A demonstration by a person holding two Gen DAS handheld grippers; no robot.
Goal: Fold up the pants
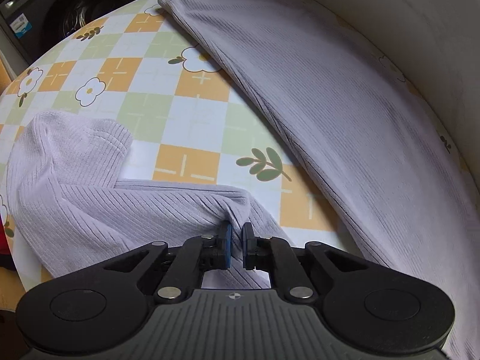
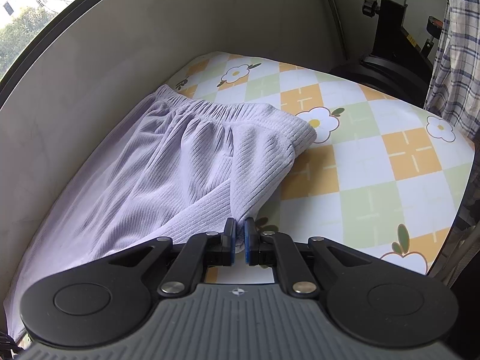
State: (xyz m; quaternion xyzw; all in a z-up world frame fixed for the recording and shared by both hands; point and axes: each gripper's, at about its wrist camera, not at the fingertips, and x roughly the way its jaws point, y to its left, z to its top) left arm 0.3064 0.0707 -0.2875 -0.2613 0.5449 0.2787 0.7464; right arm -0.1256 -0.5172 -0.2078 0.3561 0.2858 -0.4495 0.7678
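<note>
Lavender ribbed pants point(image 1: 345, 96) lie spread on a table with a checked flower-print cloth point(image 1: 168, 111), one leg stretched along the wall side, the other bunched toward the near edge. Left gripper point(image 1: 235, 234): jaws clamped together on a raised pinch of the bunched leg fabric. Right gripper point(image 2: 239, 234): jaws clamped on a fold of the pants point(image 2: 180, 162) below the elastic waistband point(image 2: 228, 111), which lies against the wall. Washing machine point(image 1: 45, 15) beyond the table's far edge.
</note>
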